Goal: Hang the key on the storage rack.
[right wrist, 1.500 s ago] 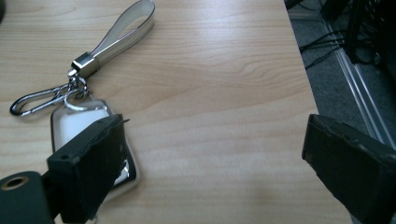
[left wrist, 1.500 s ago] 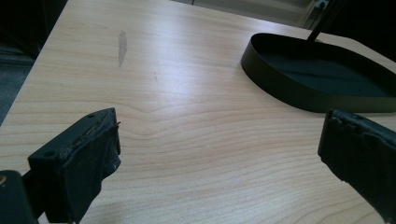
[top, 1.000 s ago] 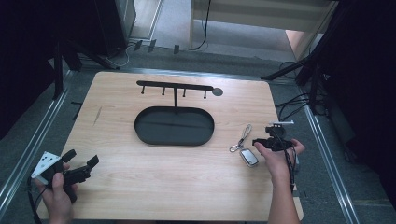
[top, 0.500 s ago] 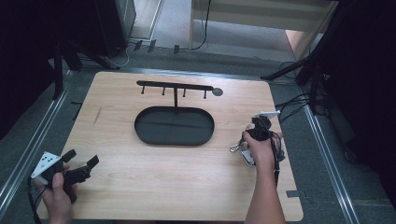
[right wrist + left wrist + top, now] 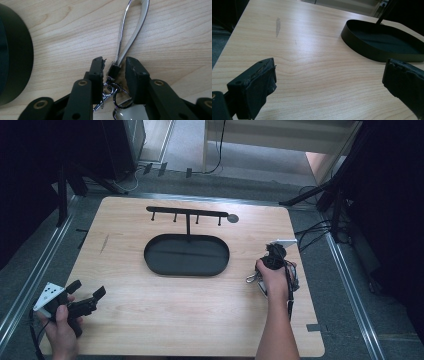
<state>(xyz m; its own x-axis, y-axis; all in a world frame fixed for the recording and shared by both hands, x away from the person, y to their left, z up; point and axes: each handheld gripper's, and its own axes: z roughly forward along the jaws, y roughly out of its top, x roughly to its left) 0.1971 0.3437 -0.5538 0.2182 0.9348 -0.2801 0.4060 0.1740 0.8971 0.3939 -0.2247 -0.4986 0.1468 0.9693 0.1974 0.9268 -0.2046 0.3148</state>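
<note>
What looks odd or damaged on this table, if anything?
A grey smear marks the wooden table left of the black tray. The pad on the left tool looks frayed at its edge. Otherwise all is tidy; the keychain lies flat between the right tool jaws.

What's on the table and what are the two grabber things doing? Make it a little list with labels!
Table: light wooden top
Tray: black oval tray in the middle, nothing seen in it
Rack: black bar with small hooks, standing behind the tray
Keyring: silver strap loop with small rings, lying flat on the wood right of the tray
Right gripper: low over the keyring, jaws either side of the strap's black clasp, small gaps visible, not yet closed
Left gripper: at the near left corner, jaws wide apart, holding nothing
</note>
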